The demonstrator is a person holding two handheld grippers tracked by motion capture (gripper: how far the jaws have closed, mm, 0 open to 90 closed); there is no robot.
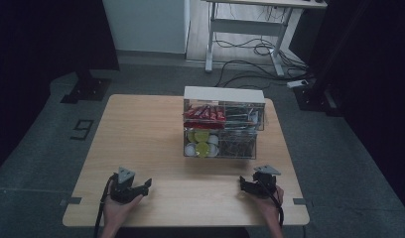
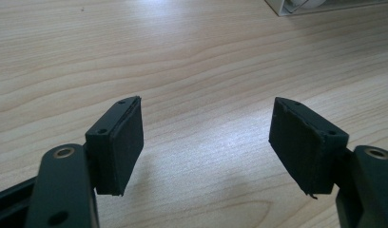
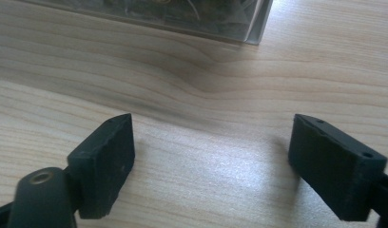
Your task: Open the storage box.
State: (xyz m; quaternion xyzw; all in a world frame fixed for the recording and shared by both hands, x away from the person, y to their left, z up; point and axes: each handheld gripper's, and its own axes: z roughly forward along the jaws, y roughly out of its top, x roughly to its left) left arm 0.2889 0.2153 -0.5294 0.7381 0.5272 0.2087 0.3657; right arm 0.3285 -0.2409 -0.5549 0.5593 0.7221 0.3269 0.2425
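Left gripper (image 1: 141, 187) & right gripper (image 1: 246, 184): jaws wide apart, nothing between, low over table (image 1: 151, 144), near side of clear organiser (image 1: 223, 126).

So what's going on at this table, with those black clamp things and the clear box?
A person sits at a wooden table with a hand-held gripper in each hand. The left hand-held gripper and the right hand-held gripper both rest near the table's front edge, jaws open, holding nothing. Ahead of them stands a clear organizer box with red packets above and round yellow-green and white capsules below. Nothing is being handled right now.
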